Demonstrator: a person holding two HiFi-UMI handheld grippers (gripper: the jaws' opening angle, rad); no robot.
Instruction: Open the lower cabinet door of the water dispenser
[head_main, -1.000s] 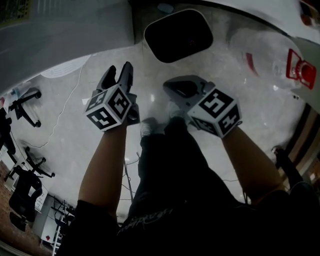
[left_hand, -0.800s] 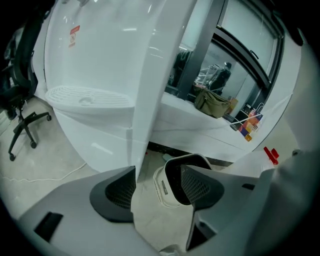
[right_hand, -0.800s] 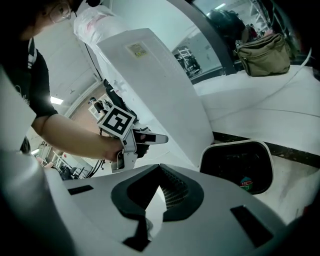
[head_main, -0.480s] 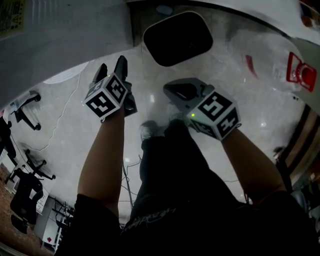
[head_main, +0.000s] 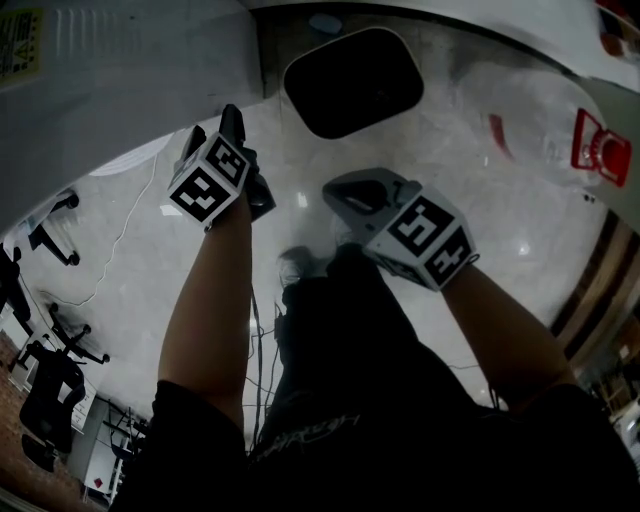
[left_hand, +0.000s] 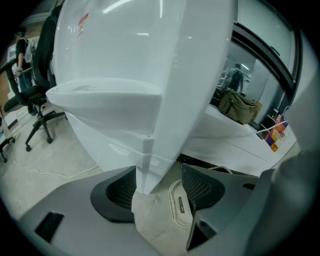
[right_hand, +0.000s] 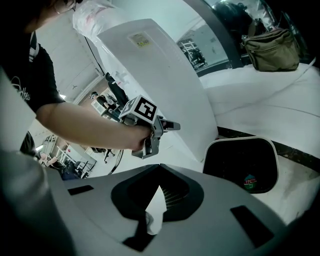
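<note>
The door (left_hand: 111, 144) is the lower front panel of the dispenser (left_hand: 140, 50), below the drip ledge (left_hand: 105, 92), and it lies flush and closed. In the head view the dispenser fills the upper left, with the left gripper (left_hand: 160, 186) right at its near corner. That gripper's jaws stand wide apart. The dispenser's vertical corner edge runs down between them, close against the left pad (left_hand: 120, 190) and clear of the right one. I cannot tell whether the left pad touches it.

The right gripper (right_hand: 159, 187) hangs further back, apart from the dispenser. Its jaws are drawn together at the tips with nothing between them.

Just beside the dispenser, on its far side from the door, a black bin (right_hand: 240, 162) with a pale rim sits on the floor, close to the side wall. On the floor under the left gripper lies a pale oval thing (left_hand: 176, 202) with a label; what it is I cannot tell. Behind it runs a white ledge (left_hand: 235, 140) with an olive bag (left_hand: 240, 105) on it. An office chair (left_hand: 35, 100) stands off to the door side, and a cable (left_hand: 45, 170) trails over the floor there. A clear water bottle (head_main: 530, 110) with a red label lies on the floor to the right of the bin.
</note>
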